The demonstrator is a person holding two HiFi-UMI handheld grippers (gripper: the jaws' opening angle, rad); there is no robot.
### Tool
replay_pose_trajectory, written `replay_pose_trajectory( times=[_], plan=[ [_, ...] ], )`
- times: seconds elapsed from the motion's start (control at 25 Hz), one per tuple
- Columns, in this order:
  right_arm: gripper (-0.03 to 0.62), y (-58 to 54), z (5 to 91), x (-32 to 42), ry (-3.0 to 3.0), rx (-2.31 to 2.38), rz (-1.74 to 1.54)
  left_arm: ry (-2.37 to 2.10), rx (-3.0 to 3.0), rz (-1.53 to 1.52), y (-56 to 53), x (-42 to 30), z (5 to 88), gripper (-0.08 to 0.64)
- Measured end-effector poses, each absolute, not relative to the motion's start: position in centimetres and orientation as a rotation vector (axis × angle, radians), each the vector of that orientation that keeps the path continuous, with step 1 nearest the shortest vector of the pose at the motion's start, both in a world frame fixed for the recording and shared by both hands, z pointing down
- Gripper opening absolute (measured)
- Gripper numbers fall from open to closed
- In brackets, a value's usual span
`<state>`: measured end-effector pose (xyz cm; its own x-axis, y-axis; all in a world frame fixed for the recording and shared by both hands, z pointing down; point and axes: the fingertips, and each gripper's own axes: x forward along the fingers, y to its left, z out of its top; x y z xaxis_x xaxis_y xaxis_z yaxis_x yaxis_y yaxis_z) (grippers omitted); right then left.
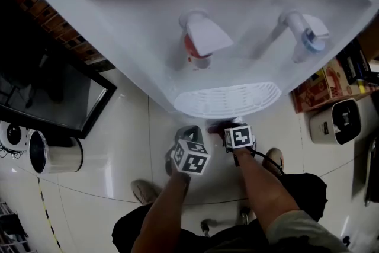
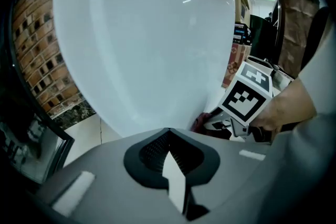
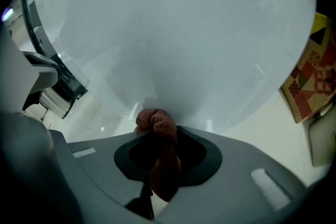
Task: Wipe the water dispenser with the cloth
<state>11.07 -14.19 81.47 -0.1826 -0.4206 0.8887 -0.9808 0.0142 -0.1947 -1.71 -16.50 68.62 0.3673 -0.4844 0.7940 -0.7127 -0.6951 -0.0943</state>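
Note:
The white water dispenser [image 1: 237, 21] fills the head view from above, with a red tap [image 1: 198, 44], a blue tap [image 1: 311, 38] and a slotted drip tray [image 1: 228, 99]. Just below the tray, my right gripper [image 1: 222, 128] is shut on a reddish-brown cloth [image 1: 214, 127]. In the right gripper view the bunched cloth [image 3: 156, 122] sticks out of the gripper [image 3: 160, 136] and presses against the dispenser's white front [image 3: 173, 34]. My left gripper [image 1: 188, 131] is beside it, jaws together and empty, facing the same panel [image 2: 142, 44]. The left gripper view also catches the right gripper's marker cube [image 2: 245, 96] and the cloth [image 2: 201, 122].
A dark screen [image 1: 53, 92] and a white cylindrical appliance [image 1: 56, 154] stand on the tiled floor at the left. Printed cartons [image 1: 325, 83] and a white appliance [image 1: 334, 121] are at the right. A brick wall [image 1: 47, 21] runs behind. The person's shoes [image 1: 145, 191] are near the base.

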Motion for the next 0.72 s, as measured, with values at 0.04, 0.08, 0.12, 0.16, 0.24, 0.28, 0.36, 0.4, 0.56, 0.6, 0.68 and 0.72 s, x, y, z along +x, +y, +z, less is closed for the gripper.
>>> replay_pose_trajectory(
  times=[0.04, 0.08, 0.12, 0.16, 0.24, 0.28, 0.36, 0.4, 0.56, 0.6, 0.68, 0.72],
  plan=[
    [0.084, -14.1, 81.4, 11.9, -1.656, 1.464, 1.138, -1.047, 2.377, 1.236, -16.3, -1.1, 68.6, 0.000],
    [0.084, -14.1, 81.2, 12.7, -1.649, 1.483, 1.129, -1.034, 2.385, 1.237, -16.2, -0.6, 68.7, 0.000],
    [0.084, -14.1, 81.1, 13.6, -1.641, 1.504, 1.119, -1.023, 2.392, 1.239, -16.0, -0.1, 68.7, 0.000],
    [0.084, -13.9, 81.0, 14.4, -1.629, 1.526, 1.116, -1.015, 2.397, 1.239, -15.8, 0.2, 68.7, 0.000],
    [0.084, -13.4, 80.9, 16.3, -1.588, 1.574, 1.124, -1.005, 2.407, 1.237, -15.7, 0.9, 68.6, 0.000],
    [0.084, -13.1, 80.8, 17.4, -1.566, 1.602, 1.128, -0.999, 2.412, 1.234, -15.6, 1.3, 68.6, 0.000],
    [0.084, -12.7, 80.6, 19.7, -1.525, 1.660, 1.133, -0.983, 2.426, 1.231, -15.2, 2.1, 68.4, 0.000],
    [0.084, -12.5, 80.3, 20.7, -1.510, 1.688, 1.134, -0.974, 2.433, 1.229, -15.0, 2.5, 68.3, 0.000],
    [0.084, -12.4, 79.5, 22.7, -1.504, 1.732, 1.127, -0.939, 2.460, 1.203, -14.1, 4.4, 67.9, 0.000],
    [0.083, -12.4, 79.4, 22.7, -1.509, 1.731, 1.123, -0.932, 2.466, 1.191, -13.9, 4.9, 67.7, 0.000],
    [0.084, -12.4, 79.3, 22.6, -1.522, 1.726, 1.114, -0.926, 2.473, 1.162, -13.5, 5.7, 67.4, 0.000],
    [0.083, -12.5, 79.3, 22.5, -1.529, 1.722, 1.110, -0.927, 2.472, 1.148, -13.4, 6.0, 67.3, 0.000]
  ],
)
